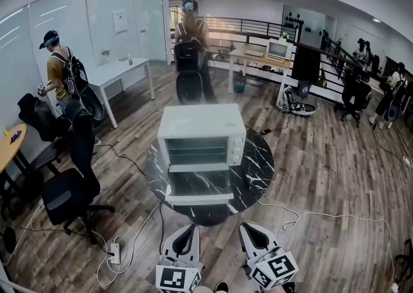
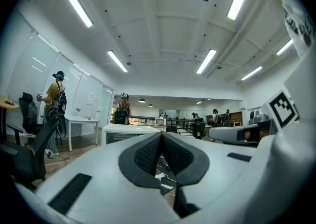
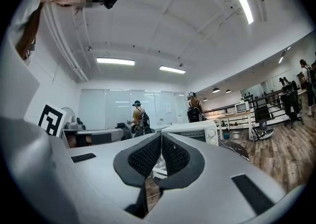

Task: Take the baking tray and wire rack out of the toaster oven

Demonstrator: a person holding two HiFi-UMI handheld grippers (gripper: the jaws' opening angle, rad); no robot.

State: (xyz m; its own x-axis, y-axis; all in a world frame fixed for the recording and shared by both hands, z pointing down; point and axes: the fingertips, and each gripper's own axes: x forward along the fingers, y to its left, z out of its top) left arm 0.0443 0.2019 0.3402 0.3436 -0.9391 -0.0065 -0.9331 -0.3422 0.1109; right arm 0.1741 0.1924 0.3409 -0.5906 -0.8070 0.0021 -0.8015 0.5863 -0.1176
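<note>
**Oven Door Down, Both Grippers Shut and Short of the Table**

At centre frame, the white toaster oven [image 1: 201,131] sits on a round black marble tabletop [image 1: 259,170]. Its door [image 1: 199,187] is dropped toward the camera, so the shelves [image 1: 197,151] inside can be reached. These are likely the baking tray and wire rack, too small to tell apart. At bottom centre, the left hand-held gripper [image 1: 188,228] and right hand-held gripper [image 1: 248,226] hang empty with jaws pressed together. Plank floor [image 1: 322,156], desks and office chairs surround.

My head camera looks steeply down from just short of the round table [image 1: 257,175], with the toaster oven [image 1: 201,131] centred and some way off. The cameras on the left gripper [image 2: 161,134] and right gripper [image 3: 161,135] look level along their jaws. Both share the oven, though the left shows, I think, only its top.
</note>
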